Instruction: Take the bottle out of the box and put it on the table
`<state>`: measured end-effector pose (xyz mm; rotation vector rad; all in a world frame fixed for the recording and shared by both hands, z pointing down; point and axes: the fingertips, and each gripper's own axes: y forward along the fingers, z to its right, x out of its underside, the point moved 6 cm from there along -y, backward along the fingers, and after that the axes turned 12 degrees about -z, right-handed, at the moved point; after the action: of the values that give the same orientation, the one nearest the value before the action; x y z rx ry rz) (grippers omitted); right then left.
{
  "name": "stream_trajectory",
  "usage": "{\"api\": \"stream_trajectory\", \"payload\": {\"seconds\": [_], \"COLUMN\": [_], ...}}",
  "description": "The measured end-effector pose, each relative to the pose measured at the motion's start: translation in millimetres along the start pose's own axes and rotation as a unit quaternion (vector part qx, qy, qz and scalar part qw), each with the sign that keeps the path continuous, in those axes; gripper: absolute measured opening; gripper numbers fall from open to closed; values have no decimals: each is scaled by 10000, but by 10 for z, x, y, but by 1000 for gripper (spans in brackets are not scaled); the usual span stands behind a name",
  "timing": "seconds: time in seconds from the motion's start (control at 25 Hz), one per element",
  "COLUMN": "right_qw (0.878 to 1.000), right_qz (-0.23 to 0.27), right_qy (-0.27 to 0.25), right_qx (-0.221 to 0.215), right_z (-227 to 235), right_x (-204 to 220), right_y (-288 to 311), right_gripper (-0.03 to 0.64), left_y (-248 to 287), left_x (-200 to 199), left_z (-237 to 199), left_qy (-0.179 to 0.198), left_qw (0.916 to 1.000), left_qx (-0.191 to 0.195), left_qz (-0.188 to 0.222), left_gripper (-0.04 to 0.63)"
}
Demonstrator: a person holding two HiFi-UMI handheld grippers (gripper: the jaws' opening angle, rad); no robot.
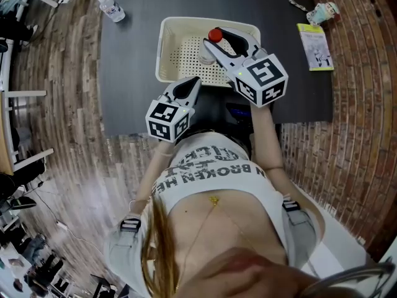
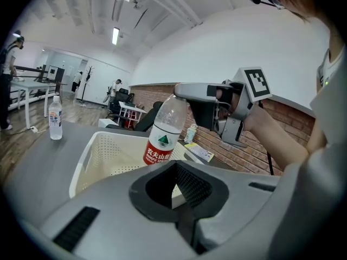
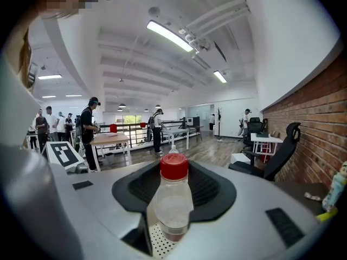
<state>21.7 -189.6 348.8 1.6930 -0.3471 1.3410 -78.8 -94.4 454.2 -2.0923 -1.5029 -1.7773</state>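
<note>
Showing a dark table [image 1: 136, 54], its near edge partly hidden by both grippers, bearing a cream perforated box [image 1: 169, 48]. Right gripper [image 1: 217, 39]: jaws clamped on the upper part of the bottle [image 2: 165, 126], held upright over the box interior. The bottle's base is hidden behind the left gripper [image 1: 191, 84], whose jaws sit together, empty, at the box's near rim. Bottle: clear plastic, red cap [image 3: 174, 167], red label [image 2: 160, 148] with print too small to read.

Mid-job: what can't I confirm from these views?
Base of the bottle, so its clearance from the basket: left gripper view, behind the left gripper; right gripper view, behind the jaws; head view, under the right gripper.
Near floor of the basket: head view, covered by both grippers.
Label of the second bottle: too small.
</note>
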Motion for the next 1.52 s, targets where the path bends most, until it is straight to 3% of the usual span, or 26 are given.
{"api": "stream_trajectory", "payload": {"seconds": [1.2, 1.52], "right_qw": [9999, 9990], "right_qz": [133, 223], "right_qy": [38, 141], "right_qx": [23, 373], "right_z": [70, 269], "right_x": [25, 70], "right_y": [-229, -519], "right_gripper": [155, 155], "left_y": [-37, -33], "left_x": [51, 91], "left_z": [142, 173], "left_qy": [37, 15], "left_qw": [10000, 10000], "left_qx": [-34, -43], "left_qz": [7, 10], "left_gripper": [3, 3]}}
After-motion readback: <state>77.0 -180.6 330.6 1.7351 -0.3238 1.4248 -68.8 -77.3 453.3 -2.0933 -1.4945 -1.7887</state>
